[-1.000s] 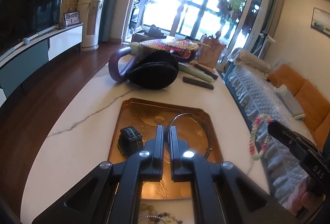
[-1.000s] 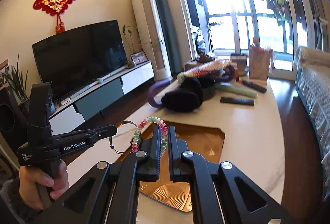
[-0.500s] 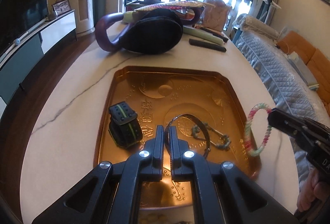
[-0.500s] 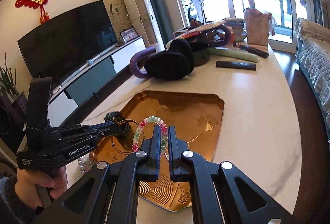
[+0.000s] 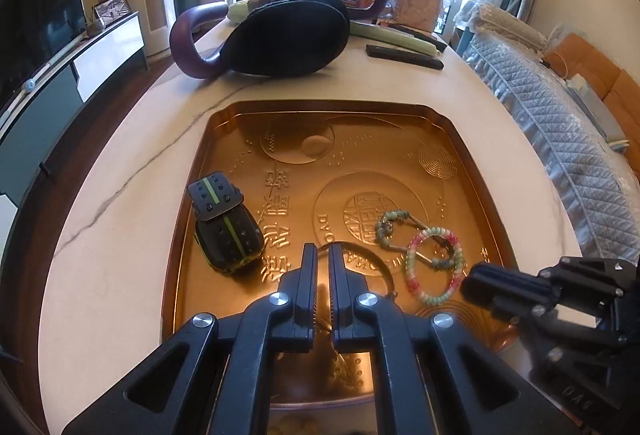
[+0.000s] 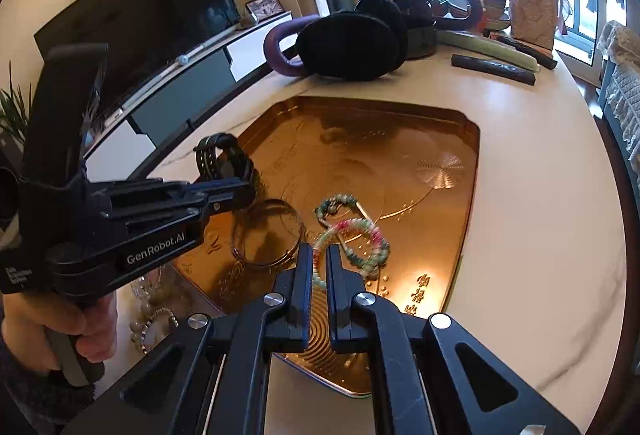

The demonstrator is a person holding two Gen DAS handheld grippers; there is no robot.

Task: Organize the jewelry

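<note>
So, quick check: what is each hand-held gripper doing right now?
Left hand-held gripper: shut on the thin metal bangle, low over the gold tray.
Right hand-held gripper: shut on the pink-green beaded bracelet.

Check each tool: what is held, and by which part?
Left tool pinches the thin metal bangle at its near rim. Right tool pinches the pink-green bead bracelet at its near edge.

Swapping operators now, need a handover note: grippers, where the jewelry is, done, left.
Left gripper: shut on thin metal bangle, low over the gold tray.
Right gripper: shut on pink-green bead bracelet, also down at the tray.
Already in tray: black watch, green bead piece.
Left: release both; beaded pieces remain on the table beside the tray.
</note>
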